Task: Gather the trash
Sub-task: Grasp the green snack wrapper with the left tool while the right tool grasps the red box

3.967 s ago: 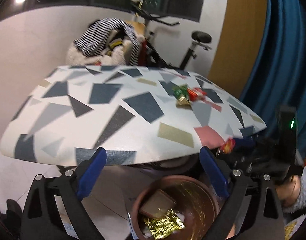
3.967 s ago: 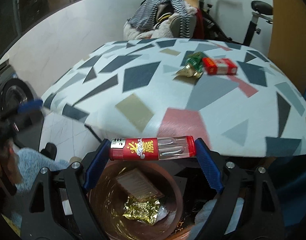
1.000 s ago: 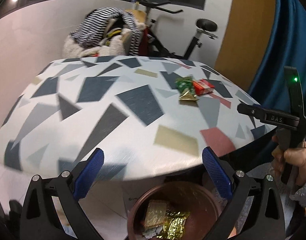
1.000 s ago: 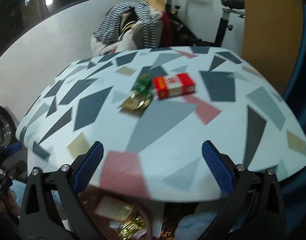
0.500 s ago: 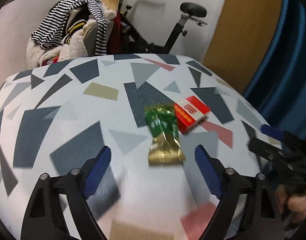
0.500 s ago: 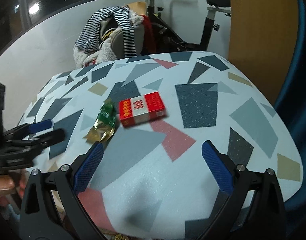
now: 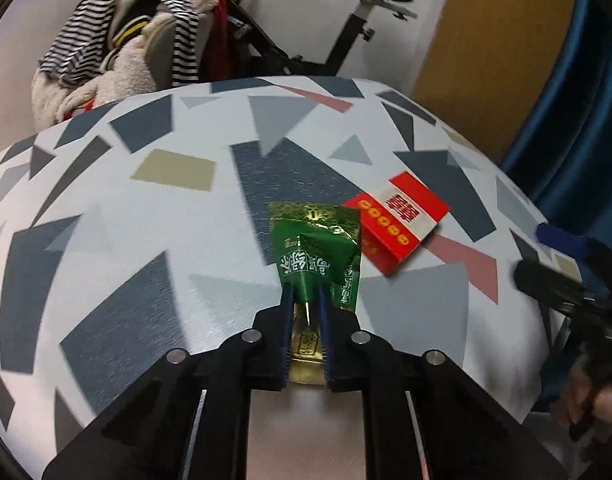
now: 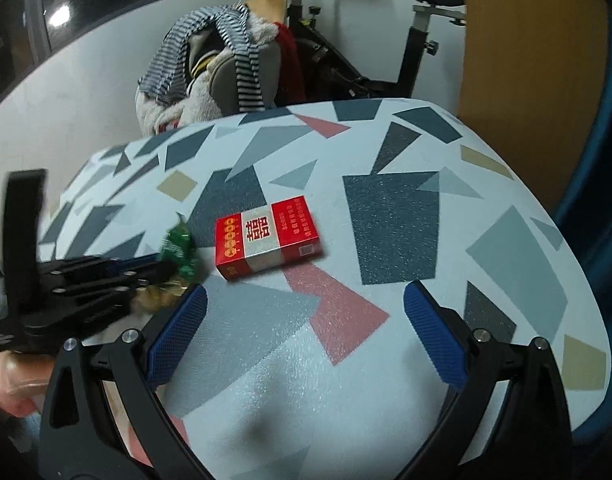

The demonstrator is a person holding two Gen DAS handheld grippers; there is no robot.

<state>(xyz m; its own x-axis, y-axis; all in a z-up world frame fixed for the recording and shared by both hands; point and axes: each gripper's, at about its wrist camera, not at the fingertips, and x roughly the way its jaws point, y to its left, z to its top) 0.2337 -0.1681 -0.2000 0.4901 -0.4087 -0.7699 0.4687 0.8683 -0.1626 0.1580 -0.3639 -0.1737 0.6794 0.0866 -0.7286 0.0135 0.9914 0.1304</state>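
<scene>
A green and gold foil wrapper (image 7: 316,252) lies on the patterned table (image 7: 106,220). My left gripper (image 7: 306,300) is shut on its near gold end. A red and white cigarette box (image 7: 398,220) lies just right of the wrapper, touching it. In the right wrist view the box (image 8: 266,236) lies ahead of my right gripper (image 8: 304,320), which is open and empty above the table. The left gripper (image 8: 106,276) and the wrapper (image 8: 180,248) show at the left there.
An exercise bike (image 8: 386,60) and a chair piled with striped and fleecy clothes (image 7: 126,56) stand behind the table. A blue curtain (image 7: 578,100) and a wooden panel (image 7: 486,40) are at the right. The table edge (image 8: 586,380) curves round at the right.
My left gripper has moved forward over the table and shut on the wrapper's near end. My right gripper has come closer to the cigarette box and stays open.
</scene>
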